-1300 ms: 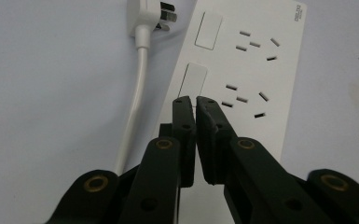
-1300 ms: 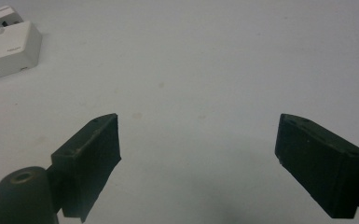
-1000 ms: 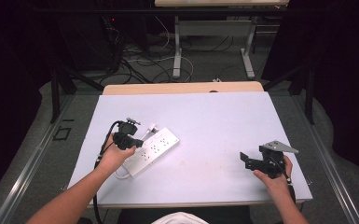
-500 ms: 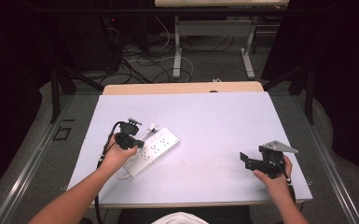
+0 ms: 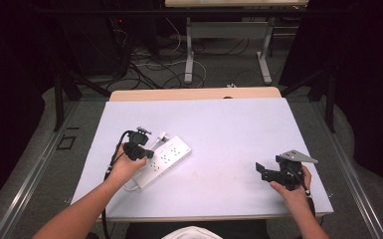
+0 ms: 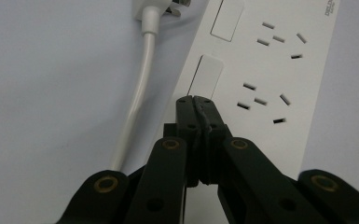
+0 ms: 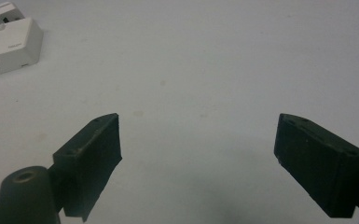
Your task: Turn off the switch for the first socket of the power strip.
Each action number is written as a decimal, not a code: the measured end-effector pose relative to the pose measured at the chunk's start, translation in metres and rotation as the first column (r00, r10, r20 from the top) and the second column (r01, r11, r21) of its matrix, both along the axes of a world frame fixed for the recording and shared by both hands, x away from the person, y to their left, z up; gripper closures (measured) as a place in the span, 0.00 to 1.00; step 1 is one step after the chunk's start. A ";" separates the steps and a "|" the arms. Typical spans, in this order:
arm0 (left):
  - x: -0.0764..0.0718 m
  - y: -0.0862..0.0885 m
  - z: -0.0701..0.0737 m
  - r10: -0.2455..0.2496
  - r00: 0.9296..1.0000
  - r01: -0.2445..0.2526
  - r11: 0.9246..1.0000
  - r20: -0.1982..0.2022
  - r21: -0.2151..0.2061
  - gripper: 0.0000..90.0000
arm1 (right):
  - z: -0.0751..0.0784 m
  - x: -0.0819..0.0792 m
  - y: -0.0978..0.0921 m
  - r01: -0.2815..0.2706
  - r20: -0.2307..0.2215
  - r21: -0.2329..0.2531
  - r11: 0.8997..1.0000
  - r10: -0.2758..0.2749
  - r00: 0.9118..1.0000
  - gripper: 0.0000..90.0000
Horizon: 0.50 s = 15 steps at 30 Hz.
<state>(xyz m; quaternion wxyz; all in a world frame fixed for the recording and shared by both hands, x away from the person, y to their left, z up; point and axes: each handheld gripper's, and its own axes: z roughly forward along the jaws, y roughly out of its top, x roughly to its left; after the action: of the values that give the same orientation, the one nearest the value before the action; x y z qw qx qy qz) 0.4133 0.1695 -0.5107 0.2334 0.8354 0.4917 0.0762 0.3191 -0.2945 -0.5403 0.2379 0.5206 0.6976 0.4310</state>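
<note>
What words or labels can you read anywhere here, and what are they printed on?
White power strip, far corner: grey brand print cut off by the frame edge, roughly "DEL", too partial to read fully.
Same strip's end: a small grey mark, too blurred to read.
Nothing else legible.

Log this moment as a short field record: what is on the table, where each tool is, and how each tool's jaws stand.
surface: white table
object: white power strip, lying flat on the table's left half, sockets up
cord: white cable runs beside the strip, its plug lying unplugged next to the strip's far part
left tool: jaws closed together, tips at a rocker switch on the strip; contact cannot be told
right tool: jaws wide apart, holding nothing, above bare table on the right side
hands: one on each tool
</note>
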 end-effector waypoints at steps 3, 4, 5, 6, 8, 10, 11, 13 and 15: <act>-0.001 -0.001 0.000 -0.005 1.000 0.005 1.000 0.004 0.024 1.00 | 0.000 0.000 0.000 -0.003 0.001 0.000 1.000 0.003 1.000 0.16; 0.000 -0.002 0.001 -0.013 1.000 0.013 0.999 0.006 0.034 1.00 | 0.000 0.000 0.000 -0.004 0.002 -0.002 1.000 0.004 1.000 0.16; 0.000 -0.002 0.001 -0.013 1.000 0.013 0.999 0.006 0.034 1.00 | 0.000 0.000 0.000 -0.007 0.002 0.000 1.000 0.007 1.000 0.16; 0.000 -0.001 0.000 -0.006 1.000 0.006 1.000 0.000 0.025 1.00 | 0.000 0.000 0.001 -0.005 -0.002 0.004 1.000 0.005 1.000 0.16; 0.001 0.000 0.000 -0.013 1.000 0.013 1.000 0.000 0.021 1.00 | 0.000 0.000 0.001 -0.004 0.000 0.002 1.000 0.004 1.000 0.16; 0.001 0.000 0.000 -0.016 1.000 0.016 1.000 0.001 0.017 1.00 | 0.000 0.000 0.001 -0.004 0.004 0.001 1.000 0.004 1.000 0.16; 0.001 0.000 -0.002 -0.012 1.000 0.012 1.000 -0.009 0.016 1.00 | 0.000 0.000 0.001 -0.008 -0.001 0.003 1.000 0.008 1.000 0.16; 0.001 -0.002 -0.002 -0.019 1.000 0.019 1.000 -0.001 0.017 1.00 | 0.000 0.000 0.001 -0.007 -0.001 0.003 1.000 0.007 1.000 0.16; 0.001 -0.002 -0.002 -0.020 1.000 0.020 1.000 0.000 0.019 1.00 | 0.000 0.000 0.001 -0.007 -0.001 0.003 1.000 0.007 1.000 0.16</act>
<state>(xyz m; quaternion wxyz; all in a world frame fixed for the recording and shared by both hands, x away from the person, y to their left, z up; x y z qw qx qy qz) 0.4143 0.1670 -0.5127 0.2265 0.8425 0.4824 0.0784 0.3192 -0.2938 -0.5405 0.2353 0.5189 0.6988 0.4325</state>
